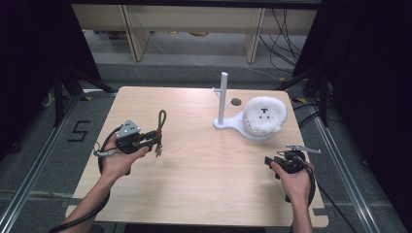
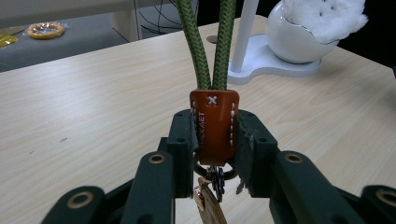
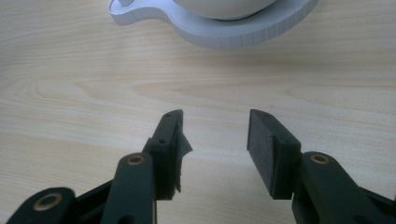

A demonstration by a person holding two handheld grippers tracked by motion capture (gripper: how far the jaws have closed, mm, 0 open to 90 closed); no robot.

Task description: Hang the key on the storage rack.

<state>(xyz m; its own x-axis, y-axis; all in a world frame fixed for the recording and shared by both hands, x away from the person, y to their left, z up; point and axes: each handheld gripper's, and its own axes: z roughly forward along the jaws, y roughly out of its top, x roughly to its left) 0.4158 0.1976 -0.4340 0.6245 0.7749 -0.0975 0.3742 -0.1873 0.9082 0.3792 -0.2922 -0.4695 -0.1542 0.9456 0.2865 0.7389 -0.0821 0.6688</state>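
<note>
Left gripper (image 1: 154, 140): clenched on keychain (image 2: 214, 126) by its orange tab, at table's (image 1: 204, 184) 9 o'clock. Right gripper (image 3: 214, 135): released, nothing between jaws, at 4 o'clock. Stand (image 1: 223, 104): 1 o'clock.

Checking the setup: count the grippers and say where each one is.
2. The left gripper is above the table's left side, gripping the keychain; the right gripper, open, is near the front right.

A white stand (image 1: 224, 99) with a fluffy white plush (image 1: 265, 115) rests on the wooden table (image 1: 204, 174).
</note>
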